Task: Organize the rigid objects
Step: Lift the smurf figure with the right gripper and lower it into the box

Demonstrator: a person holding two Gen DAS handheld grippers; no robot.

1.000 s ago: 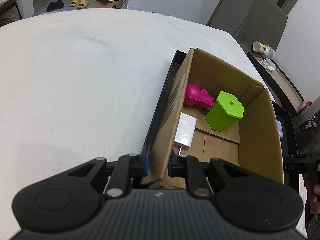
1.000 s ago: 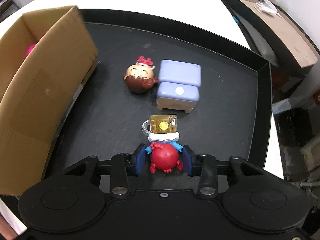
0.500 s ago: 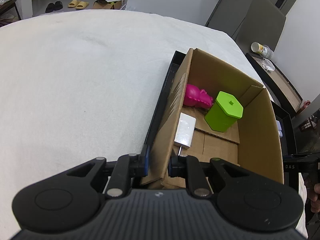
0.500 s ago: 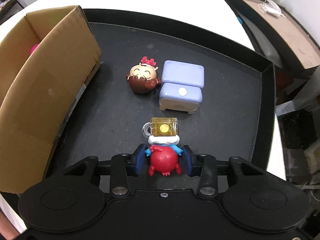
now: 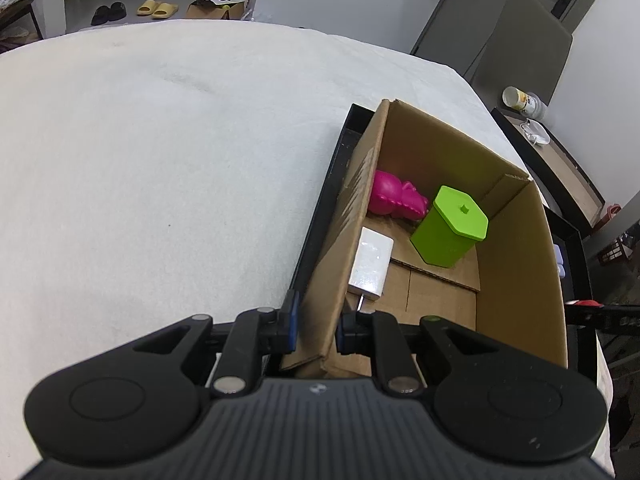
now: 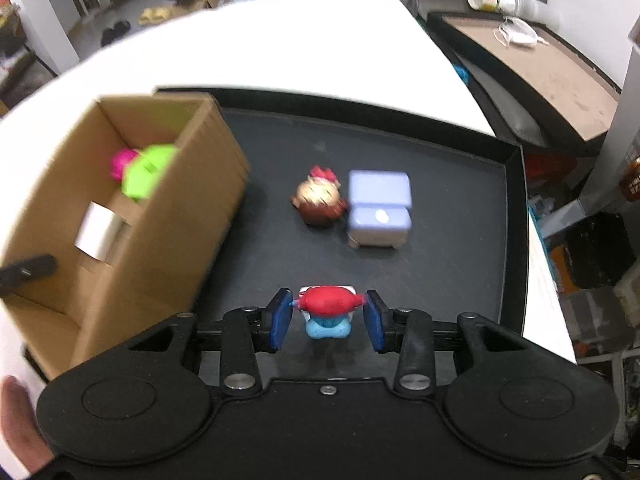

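Left wrist view: our left tool (image 5: 316,326) grips the near wall of the brown cardboard box (image 5: 516,264), one finger on each side. Our right tool (image 6: 327,319) clamps a small red and blue toy figurine (image 6: 328,308) above the black tray (image 6: 460,216).

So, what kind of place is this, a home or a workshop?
Probably a lived-in room, perhaps a home or small office, though I cannot be sure. Slippers lie on the floor beyond the white-covered table, and an opened carton sits beside them.
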